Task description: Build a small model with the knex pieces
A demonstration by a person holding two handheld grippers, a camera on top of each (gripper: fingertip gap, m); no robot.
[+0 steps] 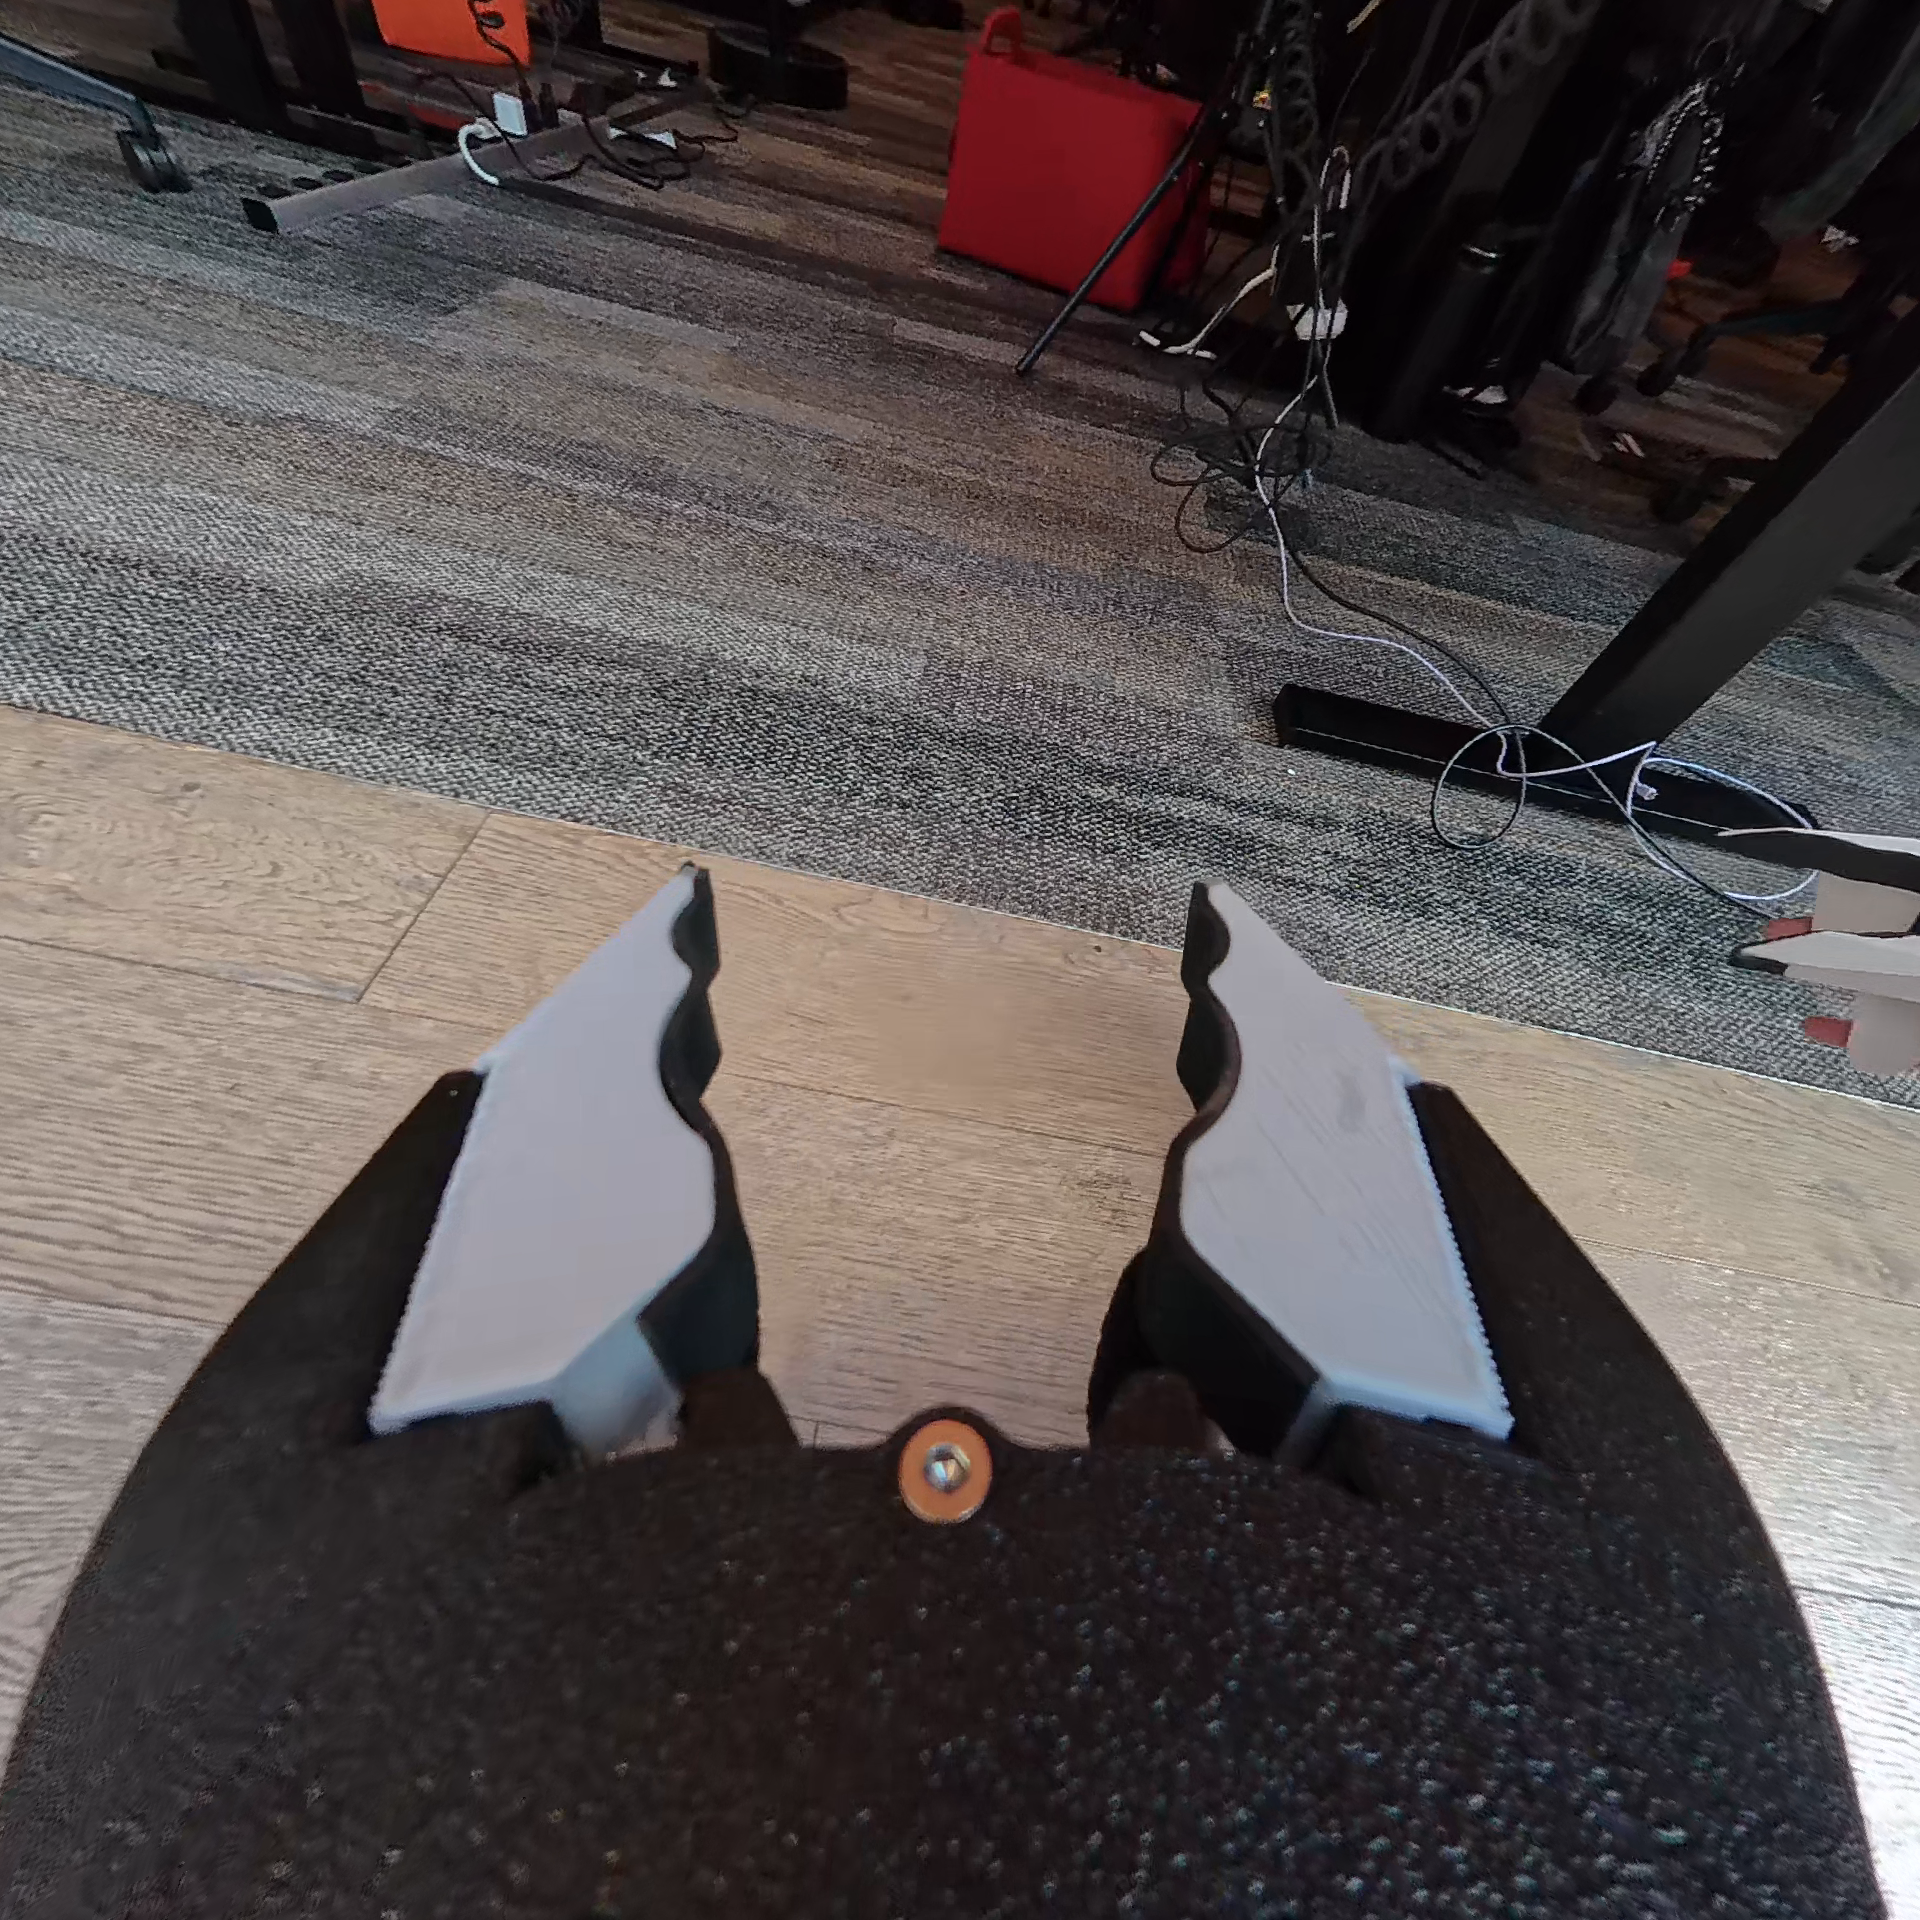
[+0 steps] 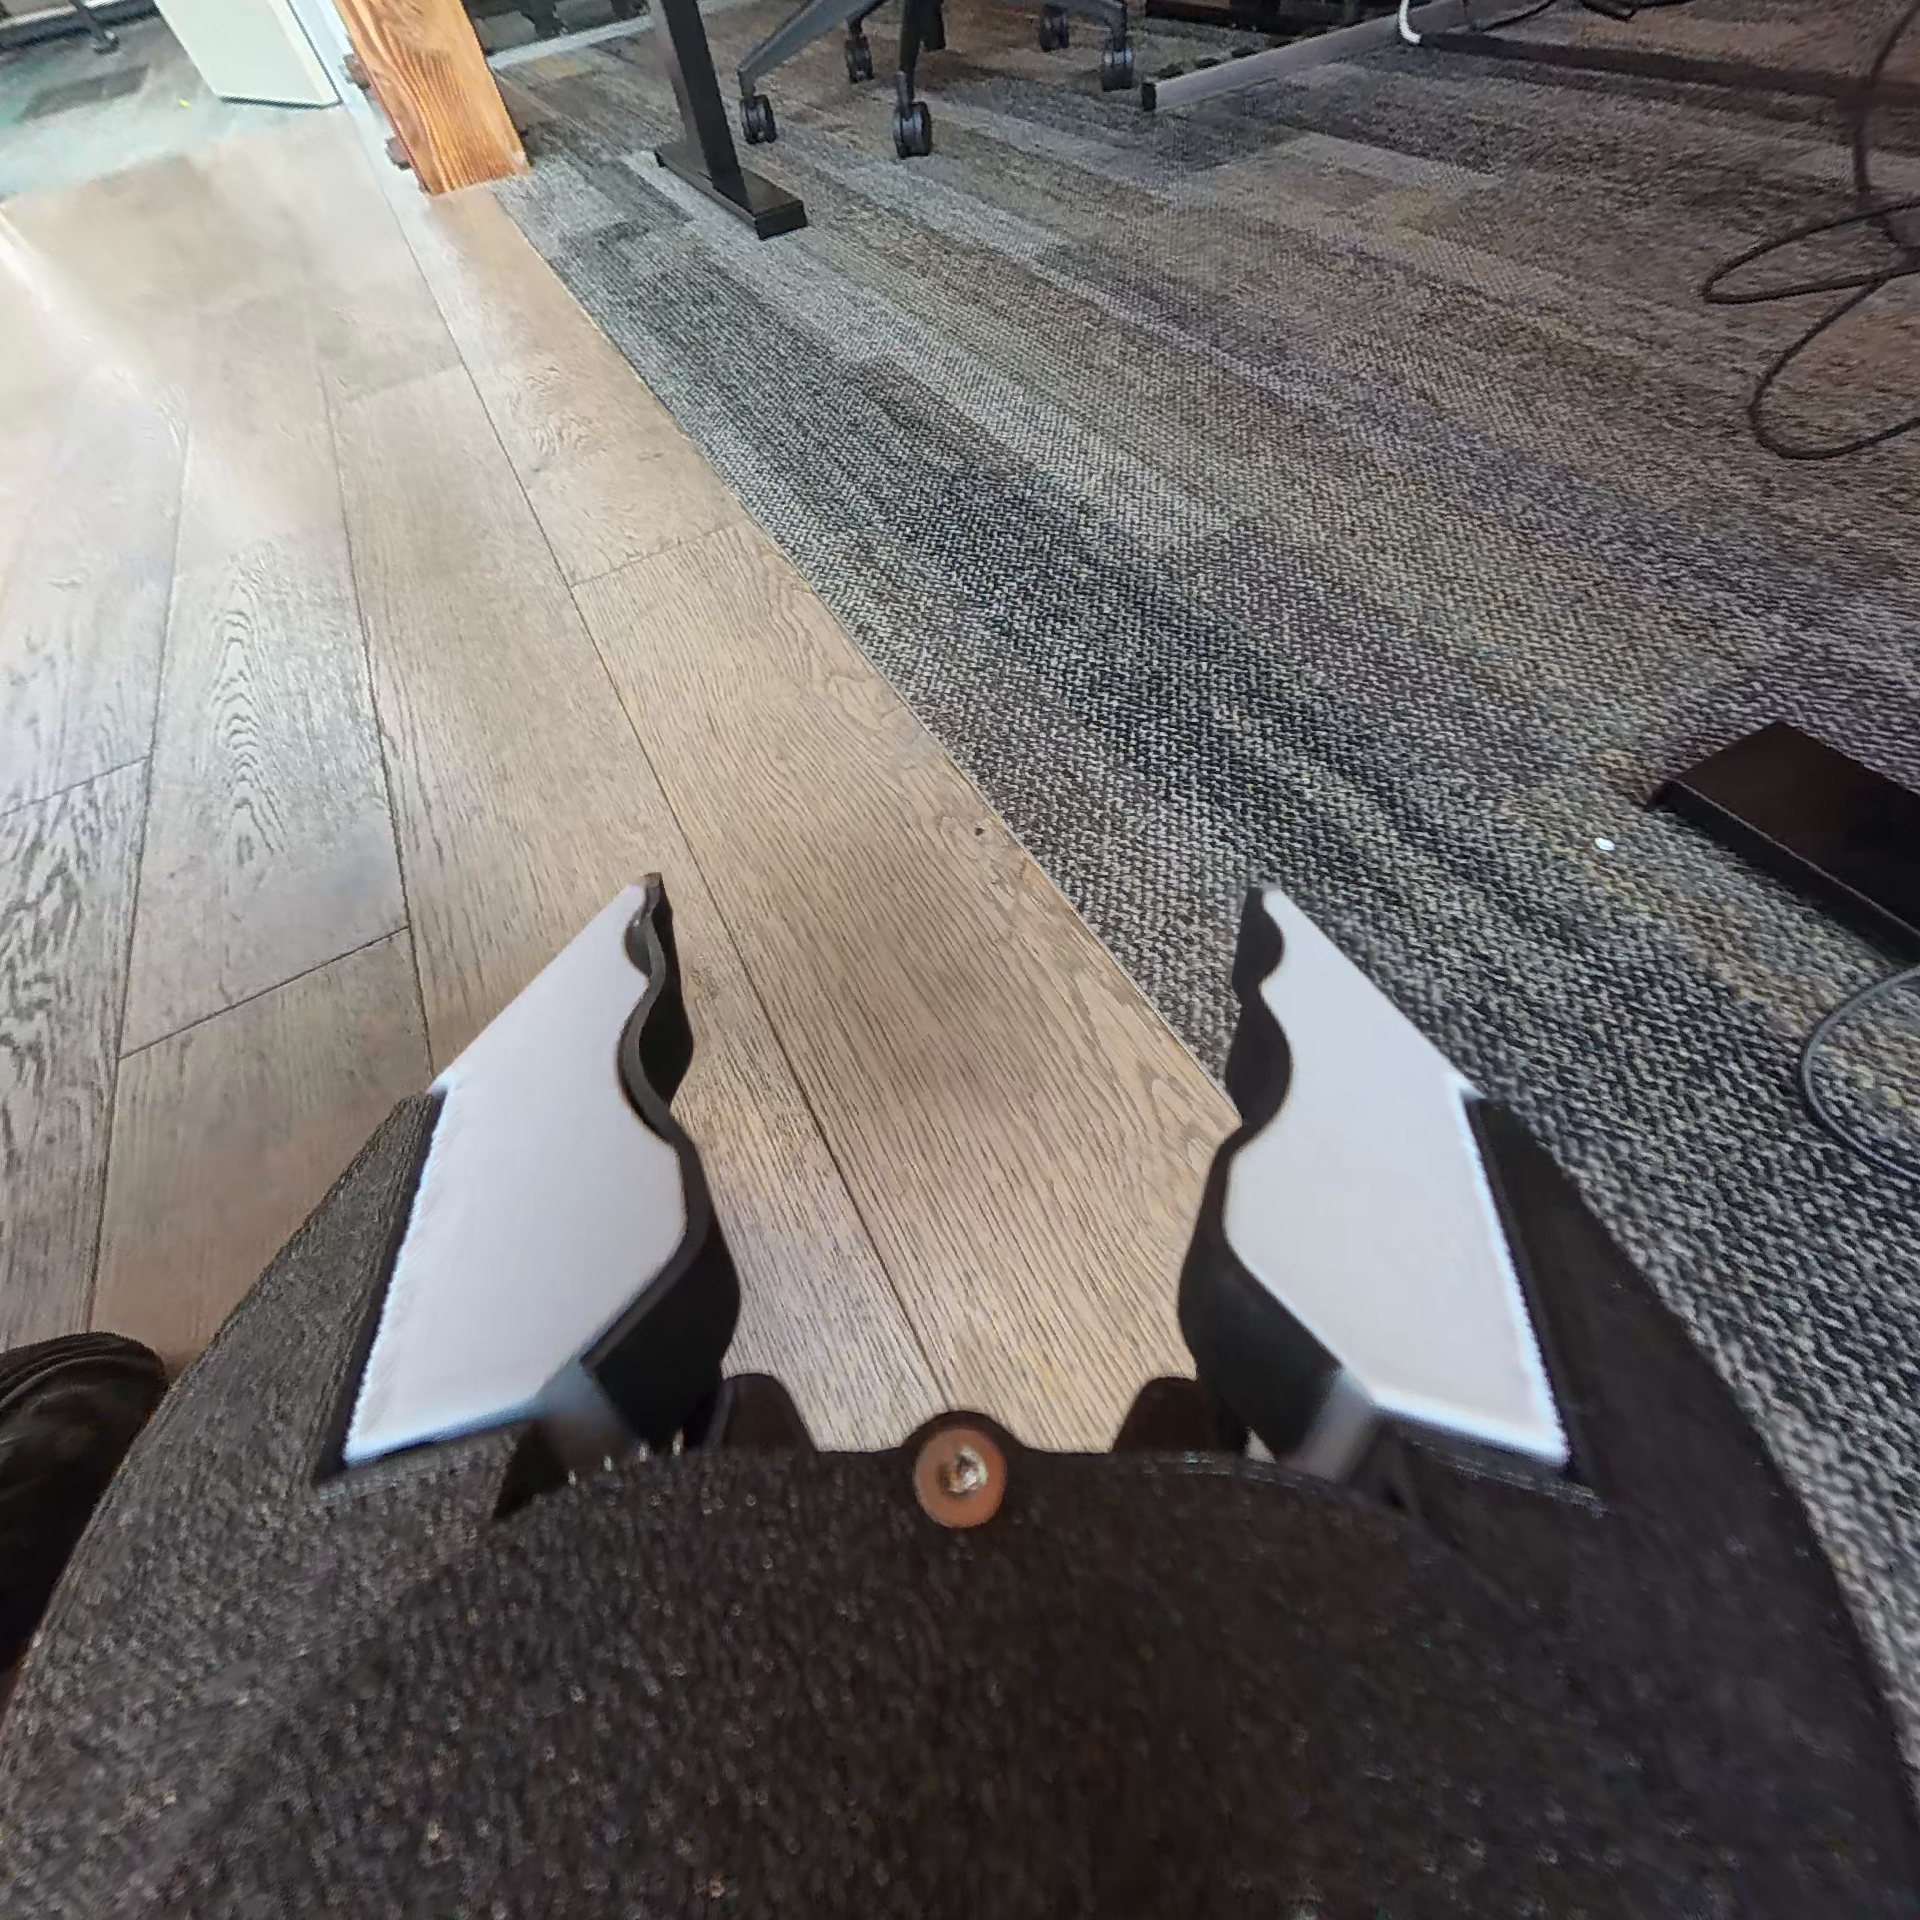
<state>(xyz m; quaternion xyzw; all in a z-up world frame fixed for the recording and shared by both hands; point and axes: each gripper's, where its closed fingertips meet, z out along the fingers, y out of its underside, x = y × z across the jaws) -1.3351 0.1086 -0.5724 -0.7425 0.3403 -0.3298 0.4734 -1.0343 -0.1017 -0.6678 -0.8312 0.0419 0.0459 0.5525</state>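
Observation:
My left gripper (image 1: 951,894) is open and empty, held above a light wooden floor (image 1: 260,914) near the edge of a grey carpet (image 1: 727,582). My right gripper (image 2: 956,894) is open and empty too, over the wooden floor (image 2: 831,852) right beside the carpet (image 2: 1299,520) edge. The right gripper's pale fingertips (image 1: 1860,951) show at the far right edge of the left wrist view. Nothing lies between either pair of fingers.
A black desk leg and foot (image 1: 1475,748) with loose cables (image 1: 1496,790) stand right of the left gripper. A red box (image 1: 1060,166) sits far back. Chair castors (image 2: 909,125), a desk foot (image 2: 764,197) and a wooden post (image 2: 436,83) stand far ahead of the right gripper.

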